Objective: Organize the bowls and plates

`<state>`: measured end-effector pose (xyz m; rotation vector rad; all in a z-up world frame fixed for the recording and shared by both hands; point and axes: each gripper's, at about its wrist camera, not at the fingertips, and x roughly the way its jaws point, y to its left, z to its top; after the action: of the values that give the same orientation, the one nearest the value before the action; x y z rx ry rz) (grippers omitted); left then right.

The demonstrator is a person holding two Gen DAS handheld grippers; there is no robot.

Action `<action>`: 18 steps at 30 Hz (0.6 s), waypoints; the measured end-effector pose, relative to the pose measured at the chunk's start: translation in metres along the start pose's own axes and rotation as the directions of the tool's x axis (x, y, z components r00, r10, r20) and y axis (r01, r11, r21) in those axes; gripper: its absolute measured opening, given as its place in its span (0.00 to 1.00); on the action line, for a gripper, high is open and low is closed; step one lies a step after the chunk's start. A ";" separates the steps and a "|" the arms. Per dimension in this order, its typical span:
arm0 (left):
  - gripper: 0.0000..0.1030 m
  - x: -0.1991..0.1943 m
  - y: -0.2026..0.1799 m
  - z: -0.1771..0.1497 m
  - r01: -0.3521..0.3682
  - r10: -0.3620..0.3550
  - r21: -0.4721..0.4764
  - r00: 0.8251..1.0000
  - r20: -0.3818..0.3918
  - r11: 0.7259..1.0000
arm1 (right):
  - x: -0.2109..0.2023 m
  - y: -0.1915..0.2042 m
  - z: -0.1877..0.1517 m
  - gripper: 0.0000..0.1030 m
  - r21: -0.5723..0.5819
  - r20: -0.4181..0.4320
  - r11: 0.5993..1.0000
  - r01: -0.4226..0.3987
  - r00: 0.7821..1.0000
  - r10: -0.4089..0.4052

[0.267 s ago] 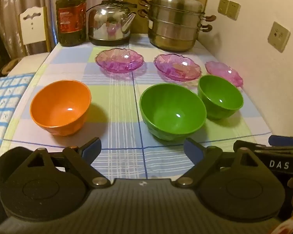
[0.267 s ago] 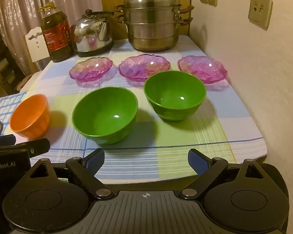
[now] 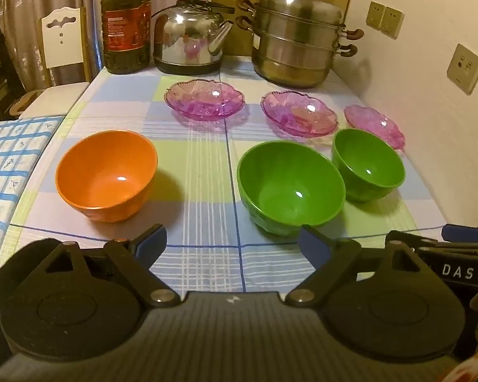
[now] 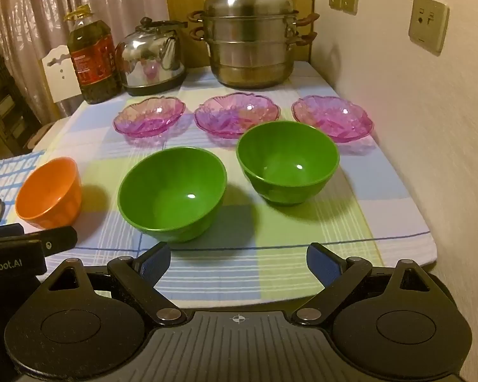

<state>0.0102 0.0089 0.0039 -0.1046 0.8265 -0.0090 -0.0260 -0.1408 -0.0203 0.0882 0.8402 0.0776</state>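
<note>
On the checked tablecloth stand an orange bowl (image 3: 106,175) (image 4: 49,192) at the left, a green bowl (image 3: 291,187) (image 4: 172,192) in the middle and a second green bowl (image 3: 368,164) (image 4: 286,162) to the right. Behind them three pink glass plates lie in a row: left (image 3: 205,98) (image 4: 149,115), middle (image 3: 299,113) (image 4: 236,114), right (image 3: 374,124) (image 4: 332,117). My left gripper (image 3: 231,245) is open near the table's front edge, between the orange bowl and the middle green one. My right gripper (image 4: 239,258) is open in front of the green bowls. Both hold nothing.
At the back stand an oil bottle (image 3: 126,22), a steel kettle (image 3: 191,41) and a stacked steel steamer pot (image 3: 298,38). A wall (image 4: 414,127) with sockets runs along the right. A white chair (image 3: 63,38) and a blue-checked cloth (image 3: 12,146) are at the left.
</note>
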 end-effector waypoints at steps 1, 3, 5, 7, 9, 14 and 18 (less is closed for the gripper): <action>0.86 0.001 0.000 0.001 -0.004 0.004 0.001 1.000 0.003 1.000 | 0.001 0.000 0.001 0.90 -0.001 -0.002 1.000 0.000 1.000 0.000; 0.85 0.002 0.000 0.001 -0.011 0.011 -0.001 1.000 0.008 1.000 | 0.005 -0.004 -0.003 0.90 -0.001 -0.005 1.000 0.000 1.000 0.000; 0.85 0.004 -0.001 0.002 -0.013 0.013 0.002 1.000 0.009 1.000 | 0.001 -0.001 0.009 0.90 -0.003 -0.001 1.000 0.002 1.000 -0.002; 0.84 0.006 -0.001 0.003 -0.014 0.014 0.013 1.000 0.007 1.000 | 0.004 -0.002 0.006 0.90 -0.006 0.004 1.000 0.007 1.000 -0.007; 0.84 0.008 -0.004 0.003 -0.011 0.011 0.020 1.000 0.002 1.000 | 0.004 -0.004 0.005 0.90 -0.001 0.002 1.000 0.011 1.000 -0.011; 0.84 0.011 -0.008 0.002 -0.009 0.009 0.029 1.000 -0.004 1.000 | 0.006 -0.006 0.005 0.90 0.006 -0.006 1.000 0.016 1.000 -0.016; 0.84 0.010 -0.008 0.003 -0.007 0.007 0.024 1.000 -0.003 1.000 | 0.007 -0.008 0.005 0.90 0.004 -0.007 1.000 0.017 1.000 -0.016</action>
<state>0.0194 0.0007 -0.0011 -0.0786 0.8295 -0.0122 -0.0176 -0.1479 -0.0226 0.0851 0.8483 0.0606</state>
